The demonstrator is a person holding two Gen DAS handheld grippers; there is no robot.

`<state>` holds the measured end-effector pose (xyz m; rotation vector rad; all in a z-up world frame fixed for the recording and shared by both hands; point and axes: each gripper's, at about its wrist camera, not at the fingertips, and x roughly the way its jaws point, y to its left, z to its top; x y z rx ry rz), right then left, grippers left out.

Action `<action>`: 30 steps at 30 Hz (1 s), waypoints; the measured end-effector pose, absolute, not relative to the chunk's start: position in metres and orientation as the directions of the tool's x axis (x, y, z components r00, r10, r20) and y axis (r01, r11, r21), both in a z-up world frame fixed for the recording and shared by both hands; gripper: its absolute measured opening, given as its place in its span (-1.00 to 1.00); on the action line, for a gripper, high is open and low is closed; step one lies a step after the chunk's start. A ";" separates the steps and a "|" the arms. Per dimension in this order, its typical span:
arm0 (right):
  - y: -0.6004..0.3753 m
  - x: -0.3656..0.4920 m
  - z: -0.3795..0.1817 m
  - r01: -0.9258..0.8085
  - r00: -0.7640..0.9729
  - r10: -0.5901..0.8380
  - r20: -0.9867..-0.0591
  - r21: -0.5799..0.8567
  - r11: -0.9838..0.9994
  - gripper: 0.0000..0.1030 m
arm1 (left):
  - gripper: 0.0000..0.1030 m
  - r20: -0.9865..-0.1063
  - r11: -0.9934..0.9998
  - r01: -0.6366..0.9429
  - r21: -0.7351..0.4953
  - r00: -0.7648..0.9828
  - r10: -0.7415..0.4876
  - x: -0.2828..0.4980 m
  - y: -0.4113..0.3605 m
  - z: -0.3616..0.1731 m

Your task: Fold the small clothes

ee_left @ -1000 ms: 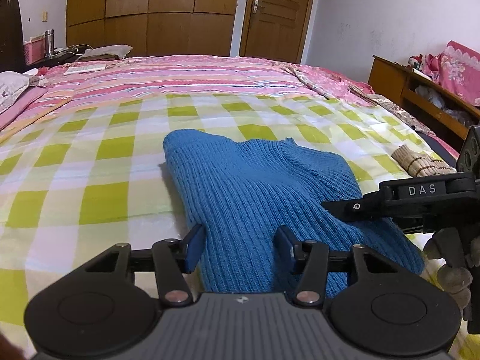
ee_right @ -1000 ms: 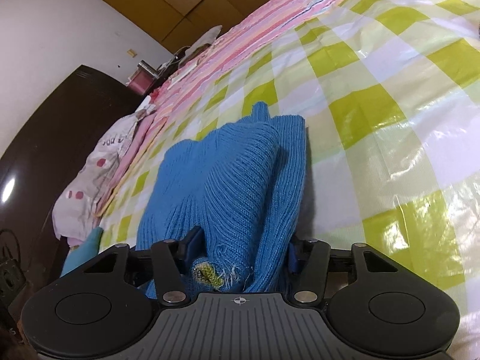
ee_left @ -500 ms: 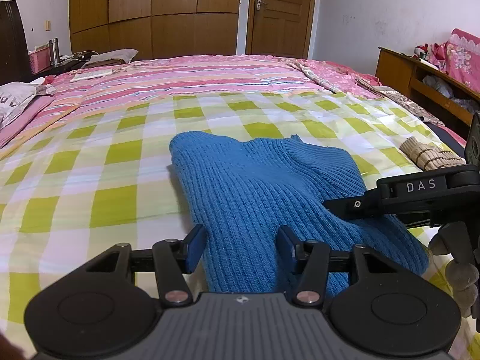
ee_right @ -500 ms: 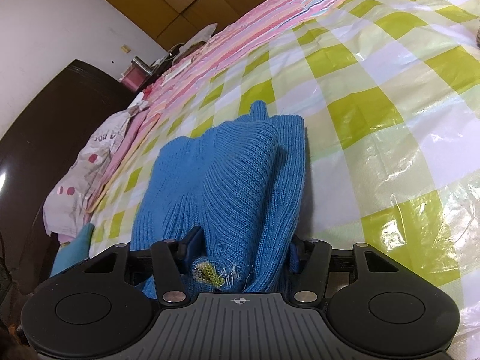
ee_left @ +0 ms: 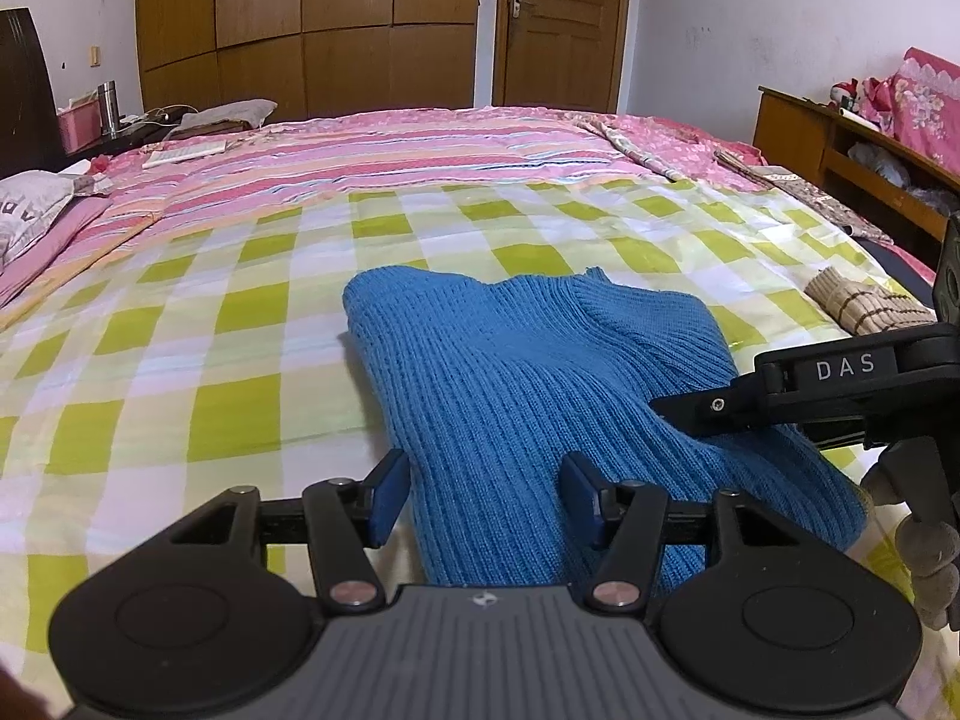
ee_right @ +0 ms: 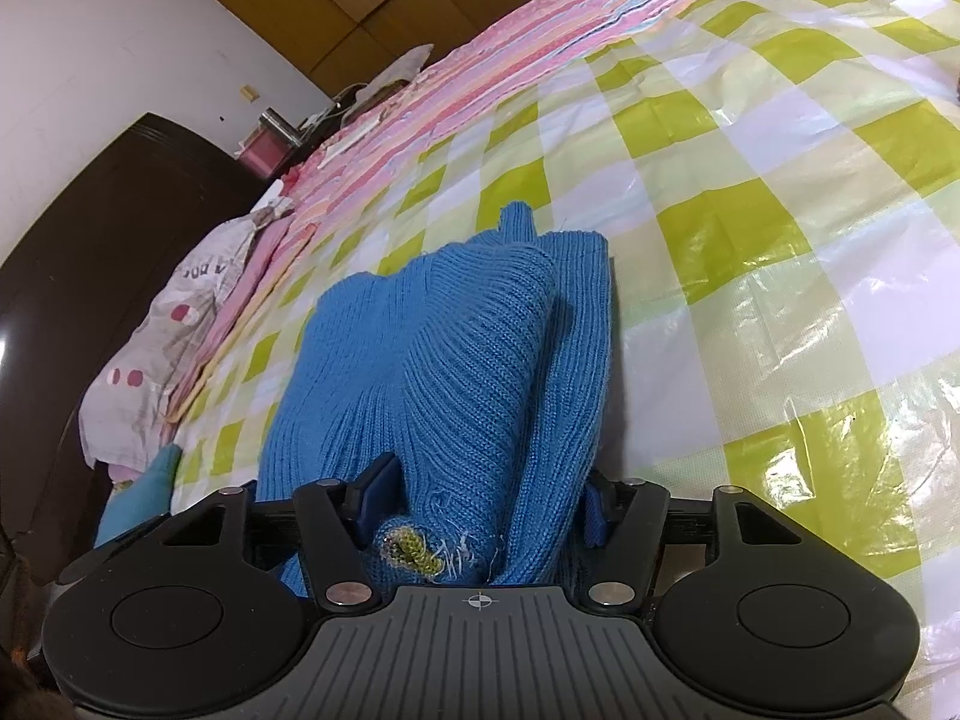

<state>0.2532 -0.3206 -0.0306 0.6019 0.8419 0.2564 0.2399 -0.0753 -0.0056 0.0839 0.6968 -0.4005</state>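
Both tools, left tool (ee_left: 480, 495) and right tool (ee_right: 483, 498), have just been opening, releasing the folded blue ribbed-knit sweater (ee_left: 540, 378) between their parted jaws; next, withdraw cleanly.

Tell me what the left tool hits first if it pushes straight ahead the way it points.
Most likely the blue sweater: its near edge already lies between the left tool's opening pads, on the checked sheet.

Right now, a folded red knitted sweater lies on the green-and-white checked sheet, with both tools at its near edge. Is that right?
Not quite: the sweater is blue, not red, as the left wrist view shows plainly. The rest holds: it lies folded on the green-and-white checked sheet, with the left tool and the right tool at its near edge.
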 end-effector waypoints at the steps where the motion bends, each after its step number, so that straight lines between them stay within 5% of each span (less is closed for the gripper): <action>1: -0.320 0.253 -0.030 0.020 0.648 0.440 -0.622 0.591 0.806 0.17 | 0.20 -0.641 0.921 0.385 -0.058 0.693 -0.330 0.240 -0.075 -0.005; 30: -0.311 0.262 -0.025 0.025 0.652 0.406 -0.640 0.553 0.833 0.41 | 0.41 -0.664 0.933 0.355 -0.055 0.685 -0.300 0.245 -0.074 -0.006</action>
